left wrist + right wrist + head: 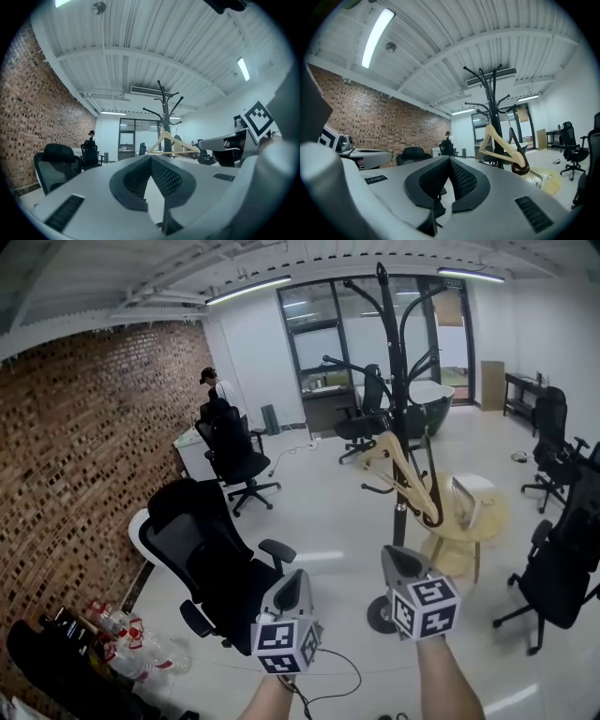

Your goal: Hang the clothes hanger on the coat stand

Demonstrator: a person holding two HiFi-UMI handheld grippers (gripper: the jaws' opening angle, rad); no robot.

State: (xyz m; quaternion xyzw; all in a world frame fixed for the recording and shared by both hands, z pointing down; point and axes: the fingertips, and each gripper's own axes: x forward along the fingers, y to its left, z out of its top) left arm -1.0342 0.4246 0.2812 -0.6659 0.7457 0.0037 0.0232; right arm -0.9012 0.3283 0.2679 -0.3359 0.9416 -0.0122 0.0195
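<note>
A tall black coat stand (395, 381) rises in the middle of the room, ahead of me. A pale wooden clothes hanger (411, 480) hangs from one of its lower arms, tilted down to the right. The stand (164, 107) and hanger (171, 143) show far off in the left gripper view. They look nearer, stand (491, 96) and hanger (498, 148), in the right gripper view. My left gripper (294, 583) and right gripper (403, 561) are held low in front of me, well short of the stand. Both are shut with nothing between the jaws.
A black office chair (202, 549) stands close on the left, by the brick wall (84, 446). Another black chair (562, 563) is on the right. A round wooden table (473, 517) sits behind the stand's base. A person (215, 385) stands far back by more chairs.
</note>
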